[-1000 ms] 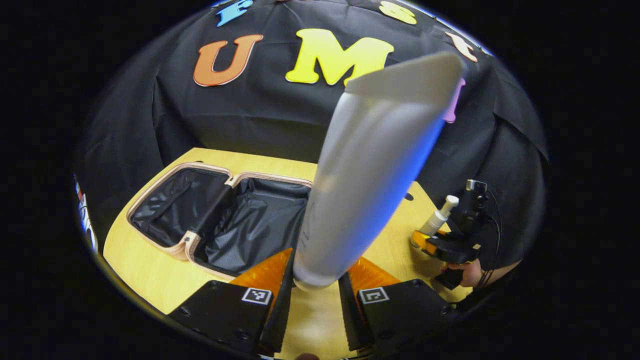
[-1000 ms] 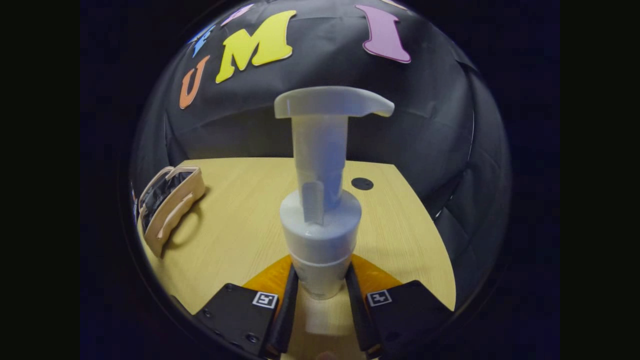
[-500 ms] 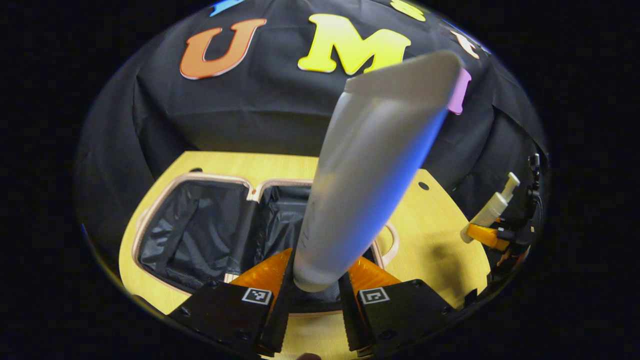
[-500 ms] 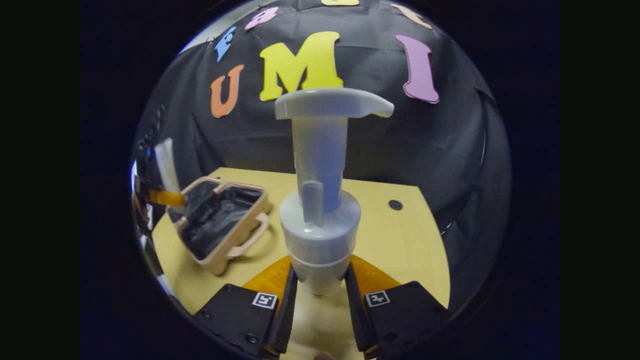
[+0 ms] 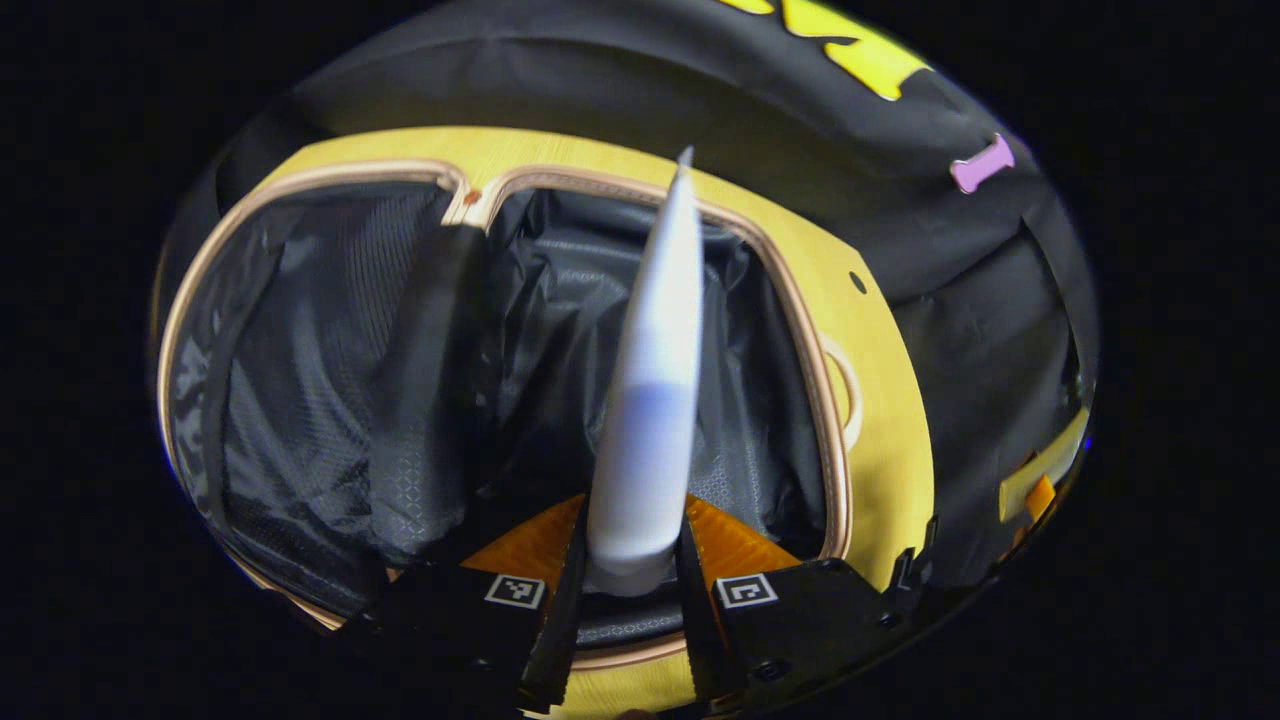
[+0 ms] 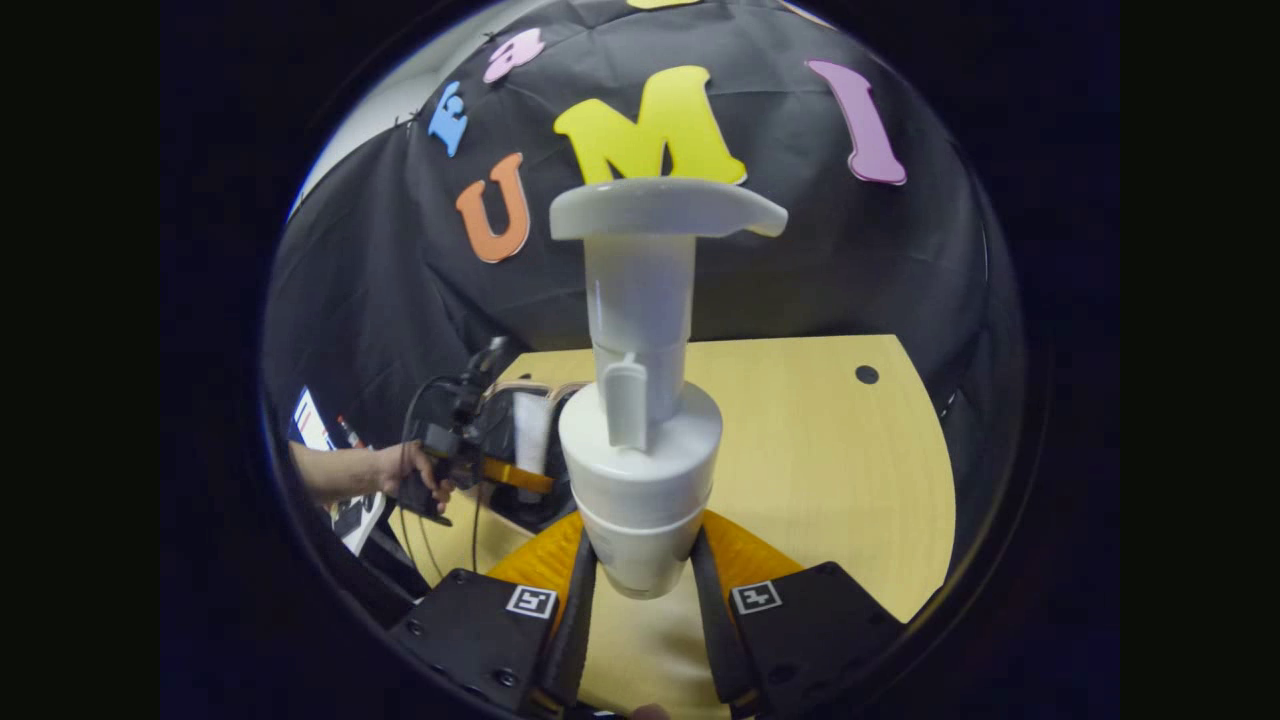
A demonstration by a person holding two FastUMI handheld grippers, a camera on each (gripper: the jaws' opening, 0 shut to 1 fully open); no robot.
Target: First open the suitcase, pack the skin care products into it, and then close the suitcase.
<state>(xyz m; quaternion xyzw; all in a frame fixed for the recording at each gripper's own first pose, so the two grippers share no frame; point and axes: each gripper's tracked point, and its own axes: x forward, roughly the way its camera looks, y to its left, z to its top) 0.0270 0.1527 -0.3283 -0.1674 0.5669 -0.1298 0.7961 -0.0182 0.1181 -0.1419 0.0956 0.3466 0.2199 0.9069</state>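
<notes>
Tube first, in the left gripper view: my left gripper (image 5: 632, 560) pinches the white tube (image 5: 650, 400) near its cap end, both fingers pressing its sides, so the flat crimped tail points forward and away from me. I hold it edge-on above the open suitcase (image 5: 830, 400), whose two black-lined halves lie spread flat on the wooden table (image 5: 890, 440). The tube hangs over the right-hand half, just beside the hinge strip; I judge it is aimed there so that a release would drop it onto the lining rather than the rim.

In the right gripper view, my right gripper (image 6: 642, 590) is clamped on the base of the white pump bottle (image 6: 640, 440), which stands upright between the fingers, nozzle head on top. It is carried above bare table, well apart from the suitcase, I judge to leave room. Farther off to the left, a hand (image 6: 405, 470) holds the left gripper, with the tube over the case.
</notes>
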